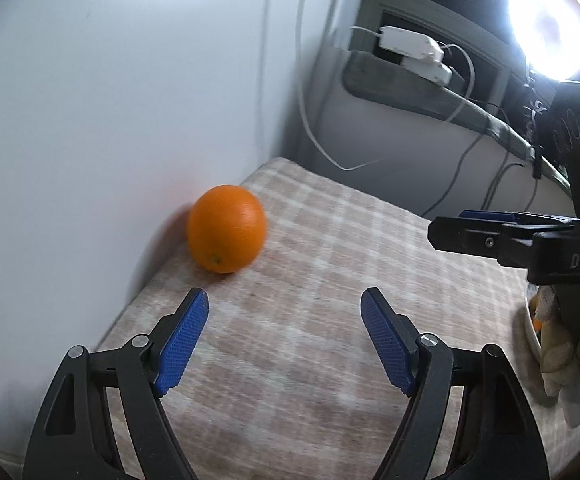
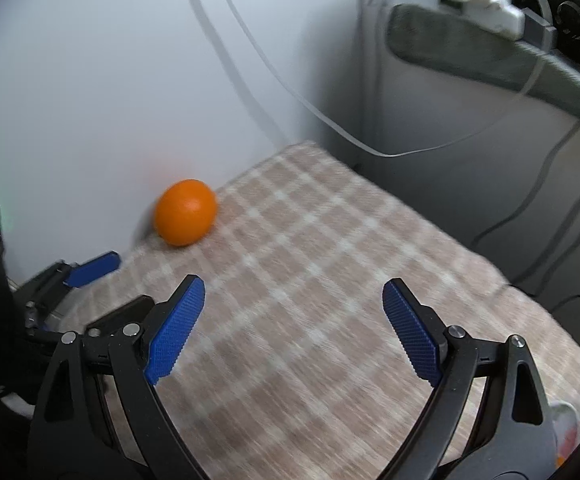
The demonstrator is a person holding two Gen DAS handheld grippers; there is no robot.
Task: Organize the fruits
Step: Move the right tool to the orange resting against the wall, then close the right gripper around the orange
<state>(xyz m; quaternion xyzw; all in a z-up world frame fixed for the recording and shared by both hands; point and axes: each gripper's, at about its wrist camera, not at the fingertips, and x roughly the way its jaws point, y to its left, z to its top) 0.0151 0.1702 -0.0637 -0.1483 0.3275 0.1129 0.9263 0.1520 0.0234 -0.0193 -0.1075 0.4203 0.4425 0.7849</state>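
Note:
An orange (image 1: 227,228) lies on the checked tablecloth (image 1: 309,260) against the white wall; it also shows in the right wrist view (image 2: 185,212). My left gripper (image 1: 284,304) is open and empty, a short way in front of the orange and to its right. My right gripper (image 2: 293,292) is open and empty, farther from the orange and to its right. The right gripper also shows at the right edge of the left wrist view (image 1: 489,236). The left gripper's blue fingertip (image 2: 94,267) shows at the left of the right wrist view.
A bowl (image 1: 531,336) with pale and orange fruit pieces sits at the right table edge, partly hidden. White wall (image 1: 90,120) bounds the left. Cables (image 1: 329,152) hang behind the table's far edge. A ring light (image 1: 545,32) and chargers (image 1: 409,46) stand beyond.

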